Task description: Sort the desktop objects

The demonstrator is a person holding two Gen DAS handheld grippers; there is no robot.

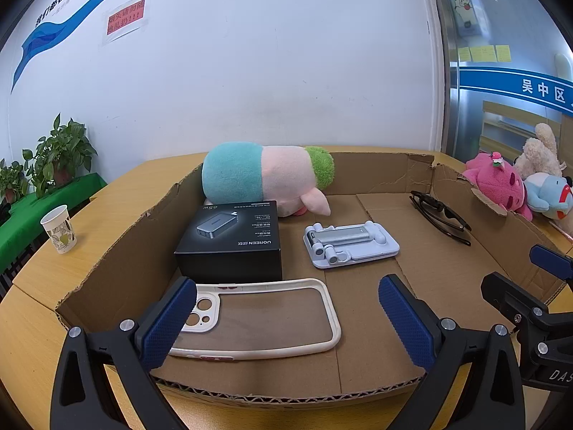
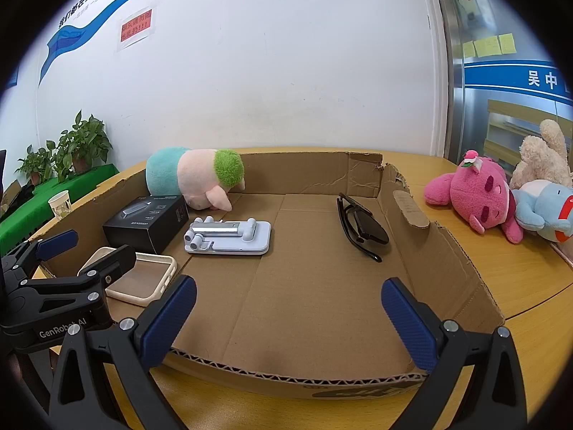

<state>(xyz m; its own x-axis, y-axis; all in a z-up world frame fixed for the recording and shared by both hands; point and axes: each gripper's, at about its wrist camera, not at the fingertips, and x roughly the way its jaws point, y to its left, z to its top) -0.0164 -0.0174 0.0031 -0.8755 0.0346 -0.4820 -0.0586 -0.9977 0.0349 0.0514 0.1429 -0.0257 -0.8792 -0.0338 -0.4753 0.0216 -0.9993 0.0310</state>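
Note:
A shallow cardboard tray (image 1: 107, 279) (image 2: 447, 261) lies on the wooden table. Inside it are a cream phone case (image 1: 265, 319) (image 2: 143, 279), a black charger box (image 1: 232, 243) (image 2: 150, 222), a pale blue folding phone stand (image 1: 351, 245) (image 2: 229, 236), black sunglasses (image 1: 440, 218) (image 2: 361, 227) and a teal, pink and green plush (image 1: 265, 179) (image 2: 197, 179). My left gripper (image 1: 286, 304) is open over the phone case at the tray's near edge. My right gripper (image 2: 288, 304) is open over bare cardboard, holding nothing.
Outside the tray to the right lie a pink plush (image 1: 497, 186) (image 2: 476, 193), a blue plush (image 2: 544, 211) and a cream plush (image 2: 540, 154). A paper cup (image 1: 59, 229) (image 2: 59, 204) stands on the table at left. Potted plants (image 1: 61, 154) sit beyond on green cloth.

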